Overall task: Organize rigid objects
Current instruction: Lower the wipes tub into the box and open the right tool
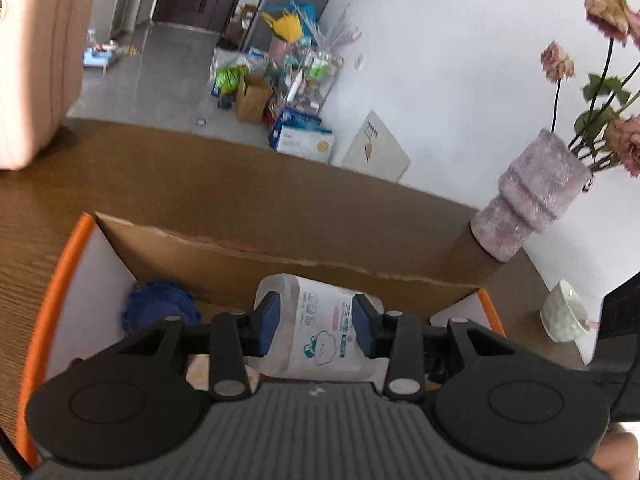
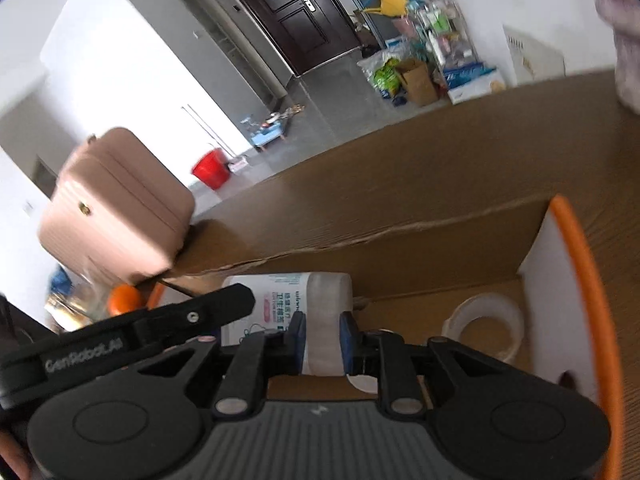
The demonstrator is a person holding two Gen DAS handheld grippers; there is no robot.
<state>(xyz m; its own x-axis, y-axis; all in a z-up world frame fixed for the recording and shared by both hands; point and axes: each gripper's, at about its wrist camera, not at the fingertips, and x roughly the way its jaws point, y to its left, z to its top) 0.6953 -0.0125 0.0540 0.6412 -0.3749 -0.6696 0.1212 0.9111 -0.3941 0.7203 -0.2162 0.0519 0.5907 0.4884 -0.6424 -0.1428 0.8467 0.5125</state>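
Note:
A clear plastic canister with a white printed label (image 1: 320, 328) lies inside an open cardboard box with an orange rim (image 1: 56, 280). My left gripper (image 1: 314, 326) is shut on the canister's body, blue pads on both sides. In the right wrist view the same canister (image 2: 280, 300) lies on its side in the box (image 2: 576, 240), and my right gripper (image 2: 322, 342) is shut on its clear end. The left gripper's black finger (image 2: 192, 316) reaches in from the left. A blue ridged object (image 1: 160, 312) lies in the box's left corner.
A clear tape ring (image 2: 486, 328) lies in the box's right part. A pink case (image 2: 116, 208) and an orange object (image 2: 124, 298) stand left of the box on the wooden table (image 1: 200, 184). A fuzzy pink vase with flowers (image 1: 532, 200) and a white bowl (image 1: 564, 312) stand right.

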